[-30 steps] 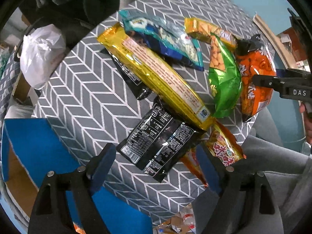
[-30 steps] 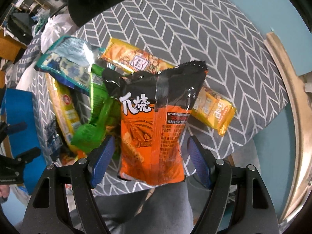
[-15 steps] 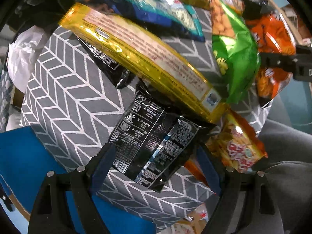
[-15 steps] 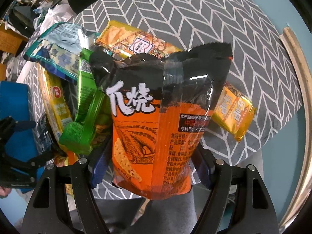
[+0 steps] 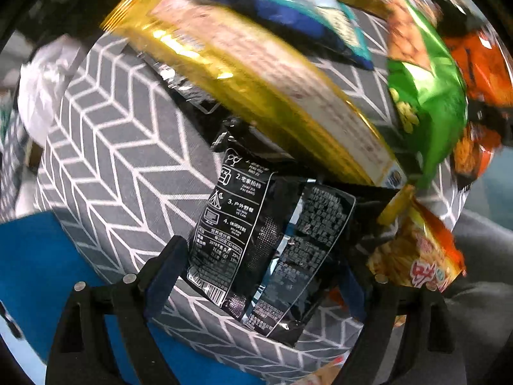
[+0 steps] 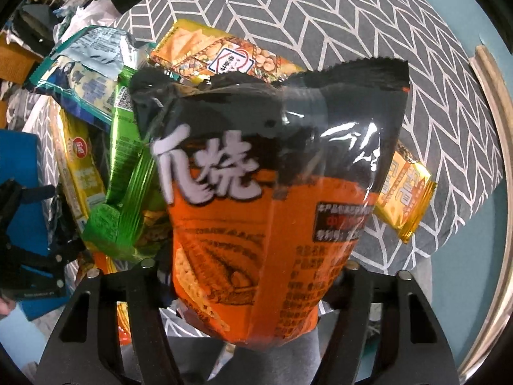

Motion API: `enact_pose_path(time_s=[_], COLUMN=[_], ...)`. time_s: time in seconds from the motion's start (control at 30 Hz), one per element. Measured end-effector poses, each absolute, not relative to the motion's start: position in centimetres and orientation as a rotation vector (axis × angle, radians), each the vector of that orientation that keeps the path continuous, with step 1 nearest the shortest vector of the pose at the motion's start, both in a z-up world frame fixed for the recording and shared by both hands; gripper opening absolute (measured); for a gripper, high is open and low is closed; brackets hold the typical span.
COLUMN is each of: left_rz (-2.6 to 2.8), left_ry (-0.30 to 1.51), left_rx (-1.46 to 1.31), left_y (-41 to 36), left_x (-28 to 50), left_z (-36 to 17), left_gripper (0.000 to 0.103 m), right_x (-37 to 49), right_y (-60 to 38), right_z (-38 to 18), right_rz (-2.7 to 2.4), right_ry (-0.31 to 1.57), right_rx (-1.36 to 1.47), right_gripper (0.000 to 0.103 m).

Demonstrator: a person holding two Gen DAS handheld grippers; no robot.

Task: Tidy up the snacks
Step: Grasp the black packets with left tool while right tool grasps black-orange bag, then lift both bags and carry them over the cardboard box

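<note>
Several snack packets lie heaped on a round grey cushion with a white chevron pattern [image 5: 105, 166]. Looking down from the left wrist, the left gripper [image 5: 256, 276] hangs over a black packet [image 5: 266, 250] printed with white text, its two fingers standing apart on either side of that packet without pressing it, so it is released. The black packet lies near the cushion's edge, its upper end tucked under a long gold packet [image 5: 256, 73] that runs diagonally across the heap; a green bag [image 5: 423, 96] lies just beside the gold one, and a small orange-yellow bag [image 5: 420, 253] sits at the rim. From the right wrist, the right gripper [image 6: 253, 276] has just been closing, and an orange-and-black bag [image 6: 272, 199] bulges between its fingers, which now look to squeeze its lower sides. That bag lies on the heap, overlapping a yellow cracker packet [image 6: 224, 54] behind it, with the green bag [image 6: 128, 186] touching its left side and a blue-teal packet [image 6: 86, 80] farther left.
</note>
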State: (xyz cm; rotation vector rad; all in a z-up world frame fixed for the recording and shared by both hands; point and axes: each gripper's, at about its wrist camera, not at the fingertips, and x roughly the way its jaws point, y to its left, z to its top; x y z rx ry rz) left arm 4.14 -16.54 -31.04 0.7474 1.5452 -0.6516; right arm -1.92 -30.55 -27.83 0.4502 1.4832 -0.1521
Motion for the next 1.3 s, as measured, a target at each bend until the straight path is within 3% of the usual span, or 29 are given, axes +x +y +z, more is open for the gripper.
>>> enact_pose_path(time_s=[0.1,0.37,1.3], left_rz=[-0.629,-0.586,-0.355], left_ry=[1.568,1.587,1.495], left_rx=[0.653,0.503,0.217], left_y=[-15.8,-13.7,-7.7], left_x=[5.3,7.6,5.9], left_z=[-30.8,-29.9,-19.6], left_gripper=[0.086,0.064,0.063], right_x=[-1.9,-3.1,-3.8], right_y=[-30.6,-30.9,-30.0], right_z=[-27.8,-25.9,-15.9], right_rz=[-0.147,-0.123,-0.015], right_ry=[1.478,1.462,1.356], right_rx=[0.456,0.425,0.233], right_gripper=[0.056,0.052,0.052])
